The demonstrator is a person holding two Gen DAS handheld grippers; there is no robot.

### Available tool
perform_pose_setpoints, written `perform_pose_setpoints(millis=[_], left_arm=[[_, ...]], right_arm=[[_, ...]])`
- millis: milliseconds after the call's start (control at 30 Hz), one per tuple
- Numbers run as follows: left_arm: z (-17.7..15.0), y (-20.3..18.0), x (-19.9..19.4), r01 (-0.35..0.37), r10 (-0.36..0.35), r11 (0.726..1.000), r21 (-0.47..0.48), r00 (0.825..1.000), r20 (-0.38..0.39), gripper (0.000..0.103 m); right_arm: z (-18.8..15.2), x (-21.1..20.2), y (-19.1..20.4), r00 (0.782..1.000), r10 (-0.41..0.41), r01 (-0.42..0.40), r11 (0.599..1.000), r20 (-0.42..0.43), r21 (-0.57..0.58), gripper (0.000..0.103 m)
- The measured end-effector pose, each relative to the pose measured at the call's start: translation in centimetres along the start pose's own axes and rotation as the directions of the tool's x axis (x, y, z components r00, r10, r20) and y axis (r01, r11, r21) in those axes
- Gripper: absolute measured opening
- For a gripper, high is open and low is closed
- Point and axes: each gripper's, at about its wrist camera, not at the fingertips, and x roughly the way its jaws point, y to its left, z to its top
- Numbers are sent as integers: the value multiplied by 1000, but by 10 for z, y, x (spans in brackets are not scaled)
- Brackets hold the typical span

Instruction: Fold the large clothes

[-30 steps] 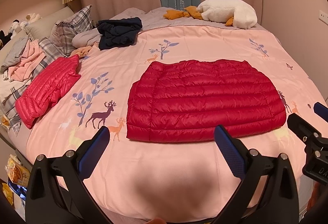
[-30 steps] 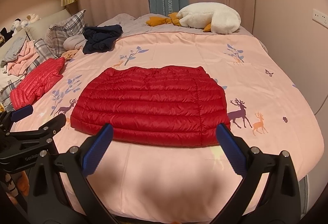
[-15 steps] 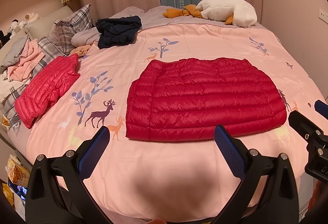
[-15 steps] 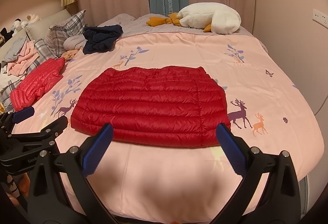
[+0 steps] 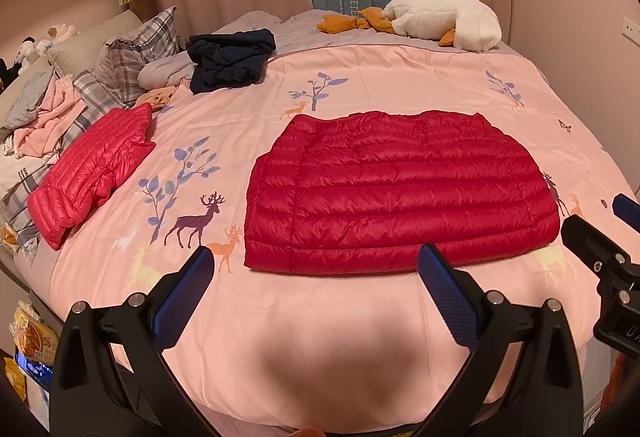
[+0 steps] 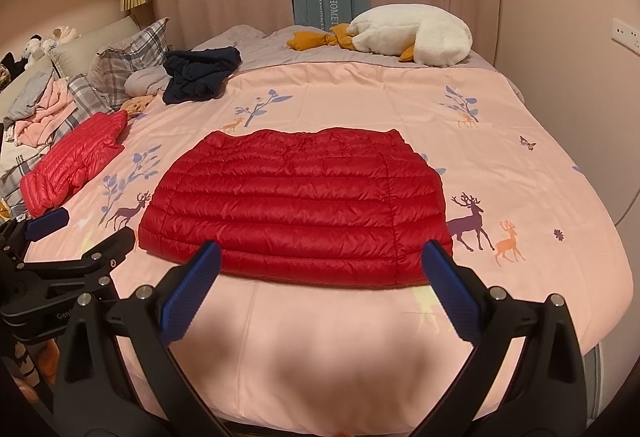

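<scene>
A red jacket (image 5: 400,193) lies folded flat at the middle of the bed (image 5: 400,77), near its front edge. The left gripper (image 5: 316,273) and right gripper (image 6: 320,265) hover there, fingers spread wide, holding nothing.

My left gripper (image 5: 314,265) and right gripper (image 6: 320,257) hover level, side by side, both pointing forward. Jaws of each stand spread wide, blue pads (image 6: 188,287) facing inward, gripping nothing.
</scene>
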Motion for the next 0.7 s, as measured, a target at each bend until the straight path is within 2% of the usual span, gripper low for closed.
perform_pose_setpoints(millis=[700], left_arm=[[-2, 2, 2, 2, -2, 1000, 1, 1000, -3, 102]], right_arm=[[2, 1, 5, 1000, 6, -6, 1000, 4, -4, 101]])
